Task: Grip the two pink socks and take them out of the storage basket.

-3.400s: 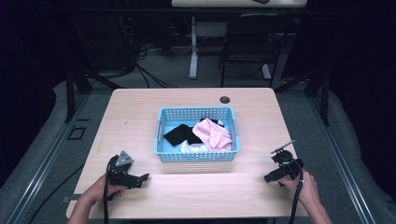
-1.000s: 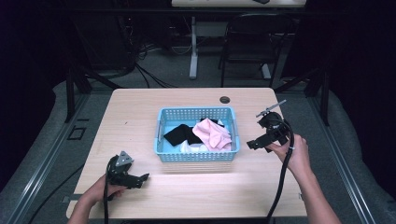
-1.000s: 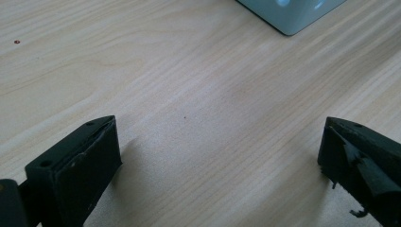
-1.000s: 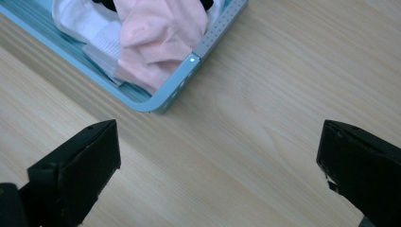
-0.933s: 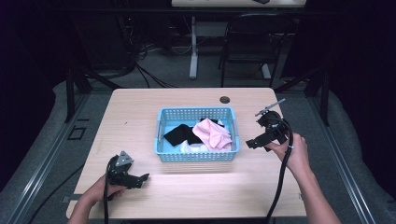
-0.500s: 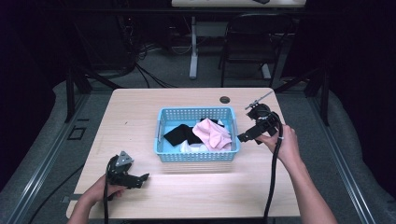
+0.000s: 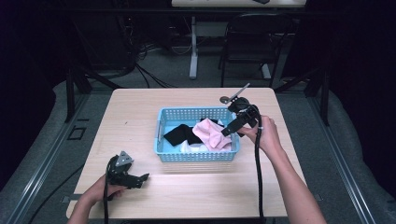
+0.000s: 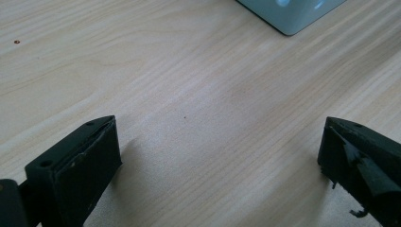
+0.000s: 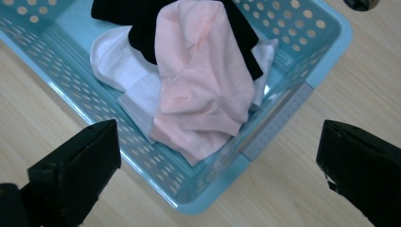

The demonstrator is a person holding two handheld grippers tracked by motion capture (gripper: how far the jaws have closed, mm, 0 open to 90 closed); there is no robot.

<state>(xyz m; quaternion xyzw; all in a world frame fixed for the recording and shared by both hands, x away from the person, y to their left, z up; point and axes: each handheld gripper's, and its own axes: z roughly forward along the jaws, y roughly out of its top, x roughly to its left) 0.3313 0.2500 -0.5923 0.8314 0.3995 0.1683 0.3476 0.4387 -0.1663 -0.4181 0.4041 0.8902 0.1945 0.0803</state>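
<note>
1. Dark floor, loose cables and a chair lie beyond the pale wood table [image 7: 140, 116], so we keep our eyes on the lit top, where the work is
2. At the middle of the table stands the blue basket [image 7: 161, 140], holding a small heap of clothes: a pink sock [image 7: 210, 135] on top, a black garment [image 7: 180, 134] to its left, and a white sock [image 9: 123, 66] beneath both
3. We hold our right claw [image 7: 227, 130] over the right end of the basket, tilted down toward the pink sock; its jaws stand wide apart and hold nothing, which we judge suits a grab at the topmost piece
4. From the right gripper view the pink sock [image 9: 198, 80] lies between the jaws but below them, still untouched, draped over the white sock and the black garment [image 9: 137, 23]
5. Our left claw [image 7: 140, 178] rests low at the near left of the table, well apart from the basket, jaws open over bare wood, probably parked clear of the reach
6. A small dark round object [image 7: 224, 99] sits just beyond the basket's far right corner
</note>
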